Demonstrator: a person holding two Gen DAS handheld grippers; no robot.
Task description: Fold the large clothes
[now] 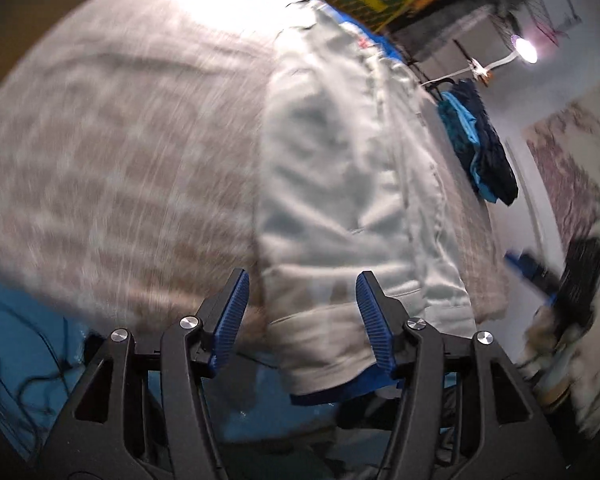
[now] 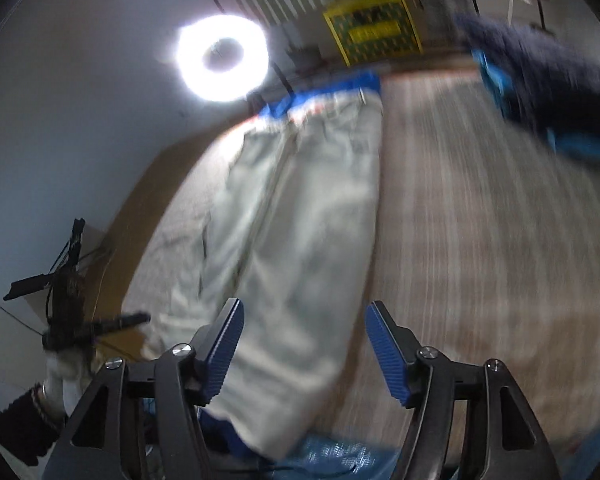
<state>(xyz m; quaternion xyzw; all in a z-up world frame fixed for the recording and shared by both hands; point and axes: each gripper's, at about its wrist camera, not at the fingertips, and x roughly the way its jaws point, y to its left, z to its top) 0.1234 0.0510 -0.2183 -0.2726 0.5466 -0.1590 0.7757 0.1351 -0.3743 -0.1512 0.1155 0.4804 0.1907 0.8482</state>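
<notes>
Both grippers, left gripper (image 1: pixel 302 318) and right gripper (image 2: pixel 304 350), hold their jaws apart, gripping nothing. Beyond them a pale folded garment (image 1: pixel 340 184) lies lengthwise on the striped bed cover (image 1: pixel 120 152); dark blue clothes (image 1: pixel 484 152) lie far right.

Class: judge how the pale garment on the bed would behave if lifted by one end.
The garment looks floppy: it lies creased and flat, so it would probably drape and sag. Its long shape suggests the far end would drag. Likely light, being thin cloth.
</notes>
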